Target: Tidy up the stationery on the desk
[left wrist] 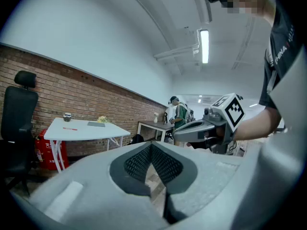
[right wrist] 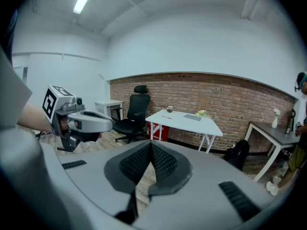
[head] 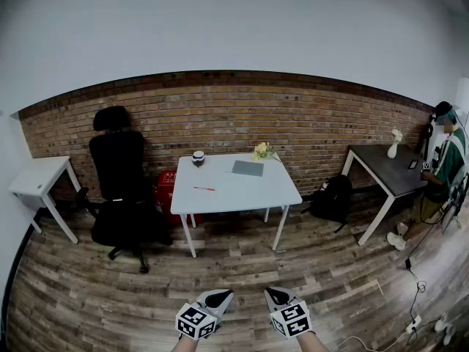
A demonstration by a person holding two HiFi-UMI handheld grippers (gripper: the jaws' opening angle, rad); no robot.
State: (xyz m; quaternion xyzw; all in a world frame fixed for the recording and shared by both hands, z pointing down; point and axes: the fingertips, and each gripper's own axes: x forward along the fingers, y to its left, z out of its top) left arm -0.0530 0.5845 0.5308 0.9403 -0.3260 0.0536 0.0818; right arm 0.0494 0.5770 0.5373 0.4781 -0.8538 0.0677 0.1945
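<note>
With left hand-held gripper and right hand-held gripper both closed and empty and the red pen on the desk far off at 12 o'clock, arriving unopened risks nudging the pen floorward.

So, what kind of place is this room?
Probably a small office or workroom: a white desk, a dark desk and an office chair along a brick wall.

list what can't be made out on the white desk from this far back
- Red stick, head view: too small to tell pen from pencil.
- Grey flat item, head view: notebook or pad, too distant.
- Small pot: contents too small in every view.
- Red box: half hidden behind the desk and chair.
</note>
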